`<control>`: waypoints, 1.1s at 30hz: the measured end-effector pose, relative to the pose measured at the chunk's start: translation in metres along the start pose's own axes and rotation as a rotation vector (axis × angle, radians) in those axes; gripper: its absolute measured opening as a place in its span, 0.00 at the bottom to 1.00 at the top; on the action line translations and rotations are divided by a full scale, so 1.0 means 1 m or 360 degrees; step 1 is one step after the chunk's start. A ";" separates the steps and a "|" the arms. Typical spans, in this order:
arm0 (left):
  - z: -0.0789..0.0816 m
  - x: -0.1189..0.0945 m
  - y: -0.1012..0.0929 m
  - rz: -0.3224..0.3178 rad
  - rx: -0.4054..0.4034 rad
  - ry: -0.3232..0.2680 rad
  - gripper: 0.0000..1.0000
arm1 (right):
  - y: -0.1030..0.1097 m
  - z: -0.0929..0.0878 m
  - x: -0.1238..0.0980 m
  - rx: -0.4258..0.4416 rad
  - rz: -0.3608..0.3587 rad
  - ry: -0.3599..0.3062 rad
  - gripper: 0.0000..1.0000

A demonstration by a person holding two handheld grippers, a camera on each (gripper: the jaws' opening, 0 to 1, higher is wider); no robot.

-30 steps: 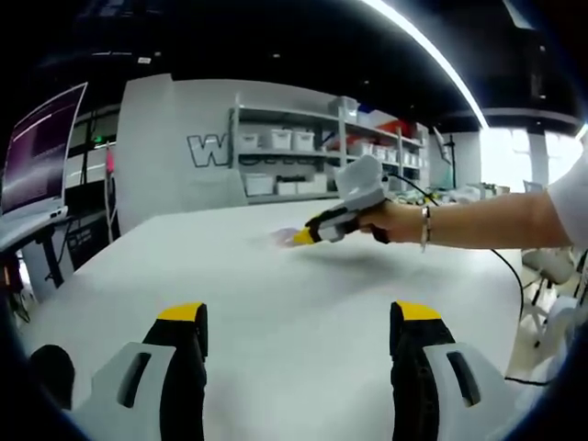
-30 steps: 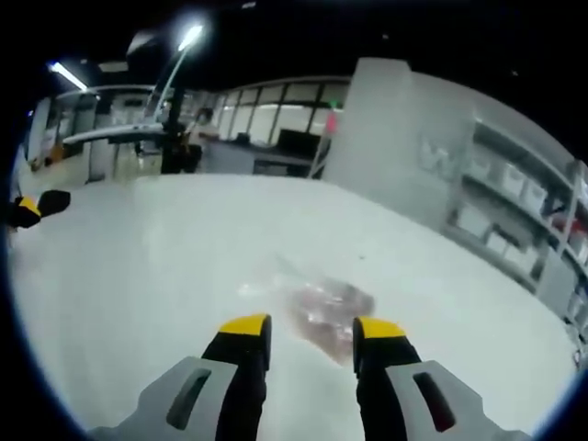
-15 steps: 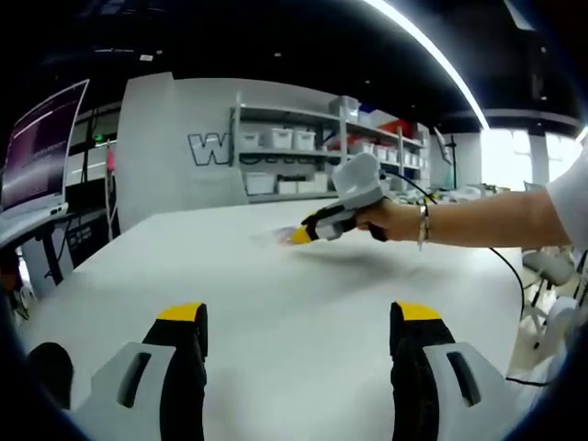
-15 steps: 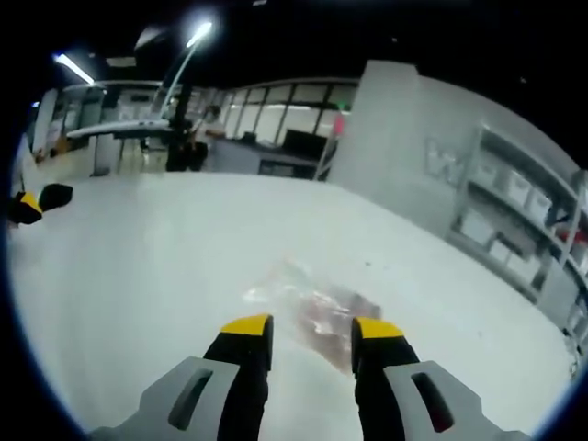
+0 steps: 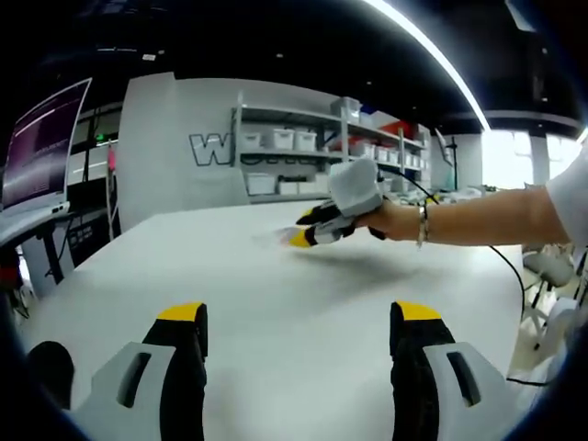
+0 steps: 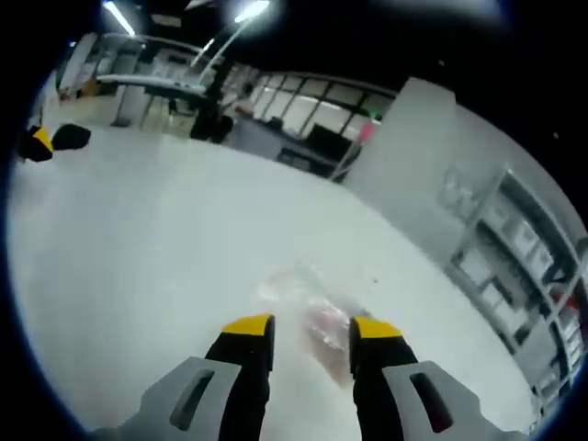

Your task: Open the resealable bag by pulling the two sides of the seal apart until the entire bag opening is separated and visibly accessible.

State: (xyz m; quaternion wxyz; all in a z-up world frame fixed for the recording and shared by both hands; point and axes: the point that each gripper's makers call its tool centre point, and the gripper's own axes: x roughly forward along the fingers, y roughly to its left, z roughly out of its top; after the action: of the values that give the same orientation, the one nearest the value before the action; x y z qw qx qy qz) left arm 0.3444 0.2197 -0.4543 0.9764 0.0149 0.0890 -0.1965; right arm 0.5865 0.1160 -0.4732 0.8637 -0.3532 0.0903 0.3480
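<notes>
My right gripper (image 6: 308, 324) hovers, jaws parted, over the resealable bag (image 6: 312, 317) to pinch its seal — left gripper (image 5: 299, 313) waits, jaws wide.

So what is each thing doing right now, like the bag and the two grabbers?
Resealable bag: lying flat on the white table, not gripped; too blurry to tell whether the seal is closed.
Right gripper: open, jaws on either side of the bag's near end.
Left gripper: open, holding nothing, far from the bag.
</notes>
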 end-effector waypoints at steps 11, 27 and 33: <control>-0.002 -0.001 0.004 0.0010 -0.0011 -0.0005 0.80 | 0.005 -0.001 0.007 -0.0339 -0.0025 0.0037 0.29; -0.006 -0.003 0.008 0.0021 -0.0032 -0.0009 0.80 | 0.008 -0.002 0.008 -0.0409 -0.0041 0.0050 0.29; -0.007 -0.003 0.008 0.0018 -0.0033 -0.0007 0.80 | 0.009 -0.003 0.011 -0.0433 -0.0047 0.0057 0.28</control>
State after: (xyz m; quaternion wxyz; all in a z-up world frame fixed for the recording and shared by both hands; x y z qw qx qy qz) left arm 0.3438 0.2284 -0.4605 0.9777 0.0049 0.0888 -0.1900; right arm 0.5886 0.1245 -0.4846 0.8111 -0.4745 0.0524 0.3379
